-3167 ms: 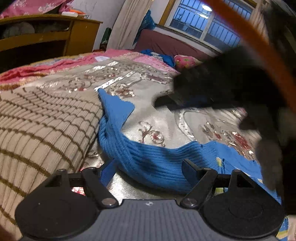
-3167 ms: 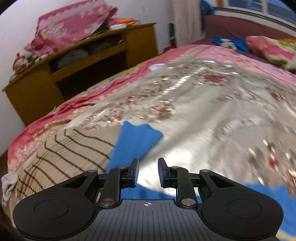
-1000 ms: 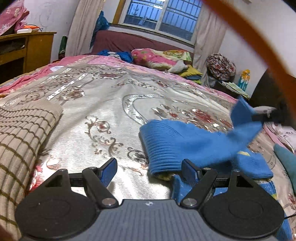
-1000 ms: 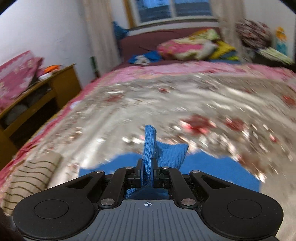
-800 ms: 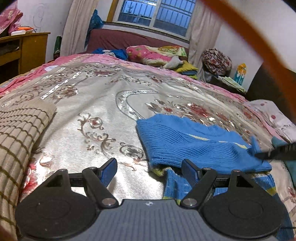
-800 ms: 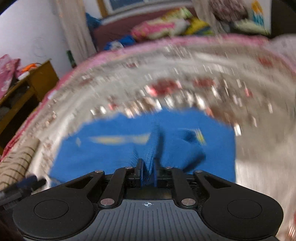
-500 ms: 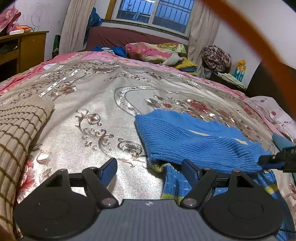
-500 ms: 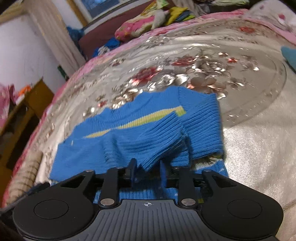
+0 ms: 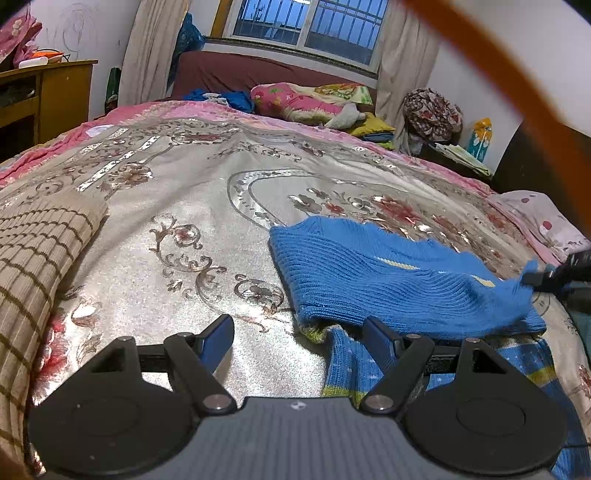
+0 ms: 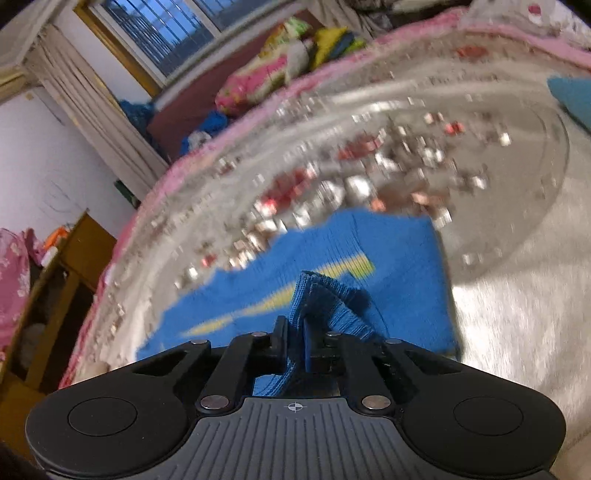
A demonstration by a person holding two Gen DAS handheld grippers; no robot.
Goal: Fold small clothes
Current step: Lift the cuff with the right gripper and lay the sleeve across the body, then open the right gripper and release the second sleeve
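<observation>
1. Jaws of the right gripper (image 10: 293, 341) are closing, and a fold of the blue sweater (image 9: 388, 280) sits pinched between them, its ribbed edge sticking up past the tips.
2. Jaws of the left gripper (image 9: 299, 336) stand wide apart with nothing between them; the gripper hovers low over the bed (image 9: 207, 206), its right finger just over the near edge of the sweater.
3. In the left wrist view the right gripper shows at the far right edge of the frame, gripping the sweater's frayed-looking corner.
4. The blue sweater lies partly folded on the silver flowered bedspread, towards the right side of the bed, with a yellow stripe across it; a patterned blue and yellow part lies under its near edge.
5. A brown striped garment (image 9: 33, 266) lies at the left edge of the bed, well apart from the sweater.
6. At the far end of the bed lie a pink pillow (image 9: 303, 101) and some heaped clothes, under a barred window (image 9: 306, 27).
7. The right wrist view is blurred.
</observation>
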